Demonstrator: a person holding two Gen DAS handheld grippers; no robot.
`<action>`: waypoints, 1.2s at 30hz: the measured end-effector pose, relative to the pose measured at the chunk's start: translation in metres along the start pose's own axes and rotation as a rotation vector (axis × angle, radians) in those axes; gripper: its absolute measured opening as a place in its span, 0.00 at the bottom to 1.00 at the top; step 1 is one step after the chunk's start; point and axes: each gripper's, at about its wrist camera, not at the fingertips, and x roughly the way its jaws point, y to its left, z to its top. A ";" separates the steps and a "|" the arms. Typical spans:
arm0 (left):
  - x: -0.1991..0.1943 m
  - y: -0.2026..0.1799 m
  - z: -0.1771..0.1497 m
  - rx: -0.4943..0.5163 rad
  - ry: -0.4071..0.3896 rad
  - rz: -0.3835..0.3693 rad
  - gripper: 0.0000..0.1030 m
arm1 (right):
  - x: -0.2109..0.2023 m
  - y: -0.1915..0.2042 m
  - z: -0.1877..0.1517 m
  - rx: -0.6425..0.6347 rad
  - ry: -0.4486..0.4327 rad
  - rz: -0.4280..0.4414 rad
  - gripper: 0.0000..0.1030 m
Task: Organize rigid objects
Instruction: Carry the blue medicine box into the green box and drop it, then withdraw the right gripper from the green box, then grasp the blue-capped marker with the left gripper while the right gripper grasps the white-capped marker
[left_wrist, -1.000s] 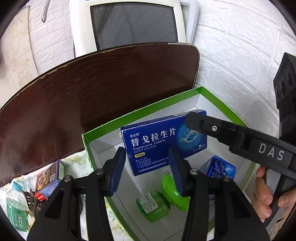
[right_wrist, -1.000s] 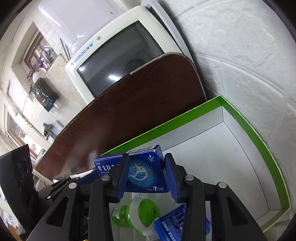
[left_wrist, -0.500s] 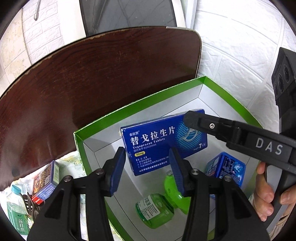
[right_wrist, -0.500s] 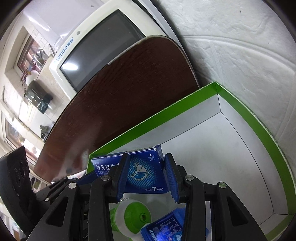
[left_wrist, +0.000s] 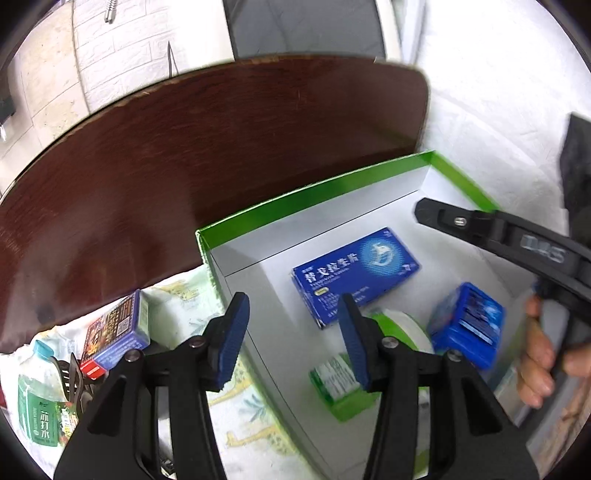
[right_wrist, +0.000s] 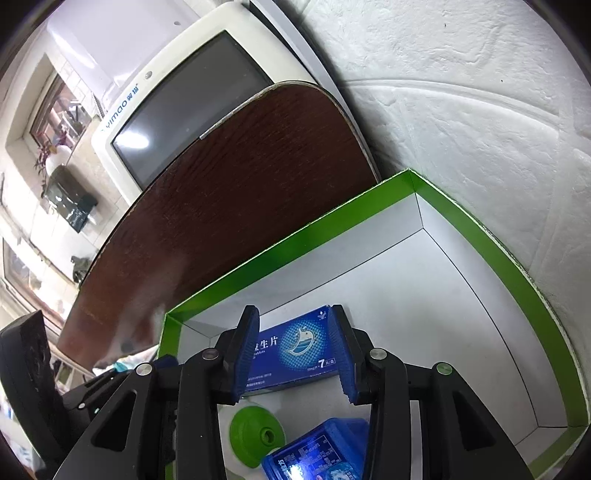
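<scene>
Blue tablet box (left_wrist: 354, 275) now seemingly flat in tray (left_wrist: 314, 199)

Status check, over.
Left gripper open, empty, over edge of green-rimmed cardboard tray. Right gripper straddles flat blue tablet box; grip unclear. Green plastic bottle and small blue container crowd near side.

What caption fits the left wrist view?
Left gripper open above green-rimmed box holding blue medicine carton.

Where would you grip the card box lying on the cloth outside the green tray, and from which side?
Probably across the card box's long side faces, coming from above: it lies on the cloth with the bottle crowding one end.
</scene>
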 end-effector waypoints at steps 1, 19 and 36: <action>-0.007 0.002 -0.002 0.000 -0.008 -0.011 0.49 | 0.000 0.000 0.000 -0.004 -0.006 -0.001 0.39; -0.108 0.096 -0.051 -0.144 -0.144 0.192 0.60 | -0.007 0.108 -0.030 -0.199 0.050 0.105 0.39; -0.095 0.116 -0.145 -0.251 -0.013 0.048 0.59 | 0.025 0.198 -0.127 -0.406 0.250 0.102 0.40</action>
